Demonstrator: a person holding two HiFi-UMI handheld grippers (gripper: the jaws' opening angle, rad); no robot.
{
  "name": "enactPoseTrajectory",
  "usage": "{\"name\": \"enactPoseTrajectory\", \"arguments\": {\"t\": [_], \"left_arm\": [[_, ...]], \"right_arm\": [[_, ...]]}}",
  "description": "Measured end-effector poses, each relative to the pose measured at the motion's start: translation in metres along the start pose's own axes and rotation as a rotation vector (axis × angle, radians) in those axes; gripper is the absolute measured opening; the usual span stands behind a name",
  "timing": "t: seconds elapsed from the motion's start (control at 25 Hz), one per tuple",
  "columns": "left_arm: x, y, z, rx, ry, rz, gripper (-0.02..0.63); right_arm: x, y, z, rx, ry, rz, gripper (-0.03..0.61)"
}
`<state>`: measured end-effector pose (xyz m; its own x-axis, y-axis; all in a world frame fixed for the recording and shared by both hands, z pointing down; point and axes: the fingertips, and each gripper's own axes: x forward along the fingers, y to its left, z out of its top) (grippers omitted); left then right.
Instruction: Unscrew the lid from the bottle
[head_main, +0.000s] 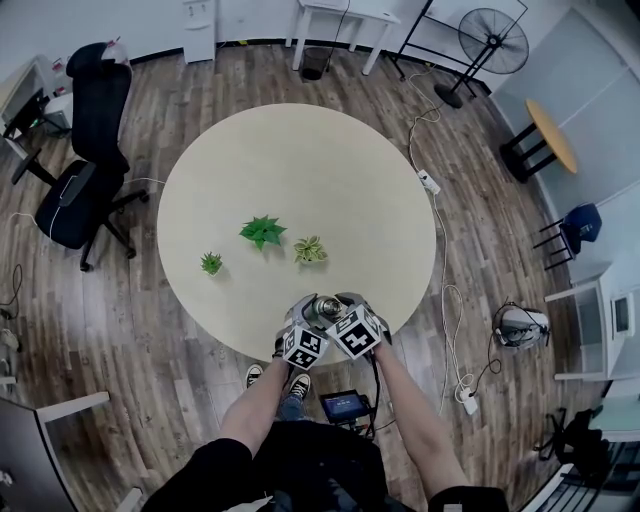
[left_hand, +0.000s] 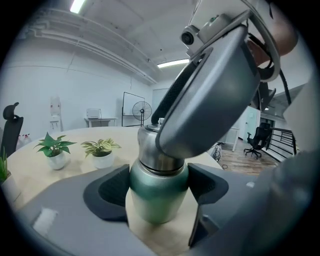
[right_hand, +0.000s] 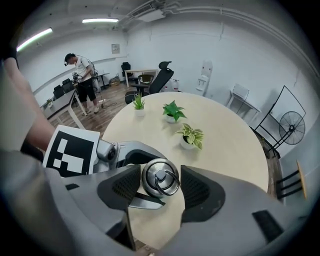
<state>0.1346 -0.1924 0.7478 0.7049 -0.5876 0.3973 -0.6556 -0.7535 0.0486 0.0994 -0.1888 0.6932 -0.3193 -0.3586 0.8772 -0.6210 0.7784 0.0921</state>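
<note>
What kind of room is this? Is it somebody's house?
Probably an office or workroom, not a home. There is a black swivel office chair, a white desk against the far wall, and a black standing floor fan.

Zero slack at either pair of jaws: the bottle fills the left gripper's gap and the lid fills the right gripper's. The right gripper's body also hangs straight over the left jaws, so nothing's getting in from above. Ahead of the jaws the round table is open out to three potted plants, well apart from the bottle.
</note>
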Motion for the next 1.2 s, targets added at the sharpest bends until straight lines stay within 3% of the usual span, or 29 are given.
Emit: {"name": "enactPoseTrajectory", "arguments": {"t": [0.28,0.36,0.56,0.72,0.8,0.88,1.08,1.2], "left_arm": [[0.001,0.0,0.0,0.0,-0.003,0.001,0.36],[0.001,0.0,-0.001,0.0,-0.003,-0.001,0.36],[0.0,0.0,0.0,0.001,-0.003,-0.002,0.36],[0.0,0.0,0.0,0.002,-0.001,-0.005,0.36],[0.0,0.0,0.0,0.003,-0.001,-0.006,0.36],[0.0,0.0,0.0,0.001,-0.002,-0.007,0.361],[0.0,0.0,-0.001,0.0,-0.001,-0.006,0.362],[0.0,0.0,-0.001,0.001,-0.003,-0.006,0.361]], "right_arm": [[0.004,0.001,-0.002,-0.044,0.01,0.022,0.235],[0.005,0.004,-0.003,-0.137,0.019,0.048,0.235],[0.006,0.014,-0.006,-0.487,0.098,0.15,0.235],[0.006,0.016,-0.008,-0.621,0.132,0.189,0.235],[0.007,0.015,-0.007,-0.584,0.125,0.183,0.236],[0.007,0.014,-0.005,-0.476,0.107,0.171,0.239],[-0.004,0.011,0.005,-0.097,0.017,0.141,0.328],[-0.005,-0.007,0.002,0.177,-0.027,0.022,0.289]]}}
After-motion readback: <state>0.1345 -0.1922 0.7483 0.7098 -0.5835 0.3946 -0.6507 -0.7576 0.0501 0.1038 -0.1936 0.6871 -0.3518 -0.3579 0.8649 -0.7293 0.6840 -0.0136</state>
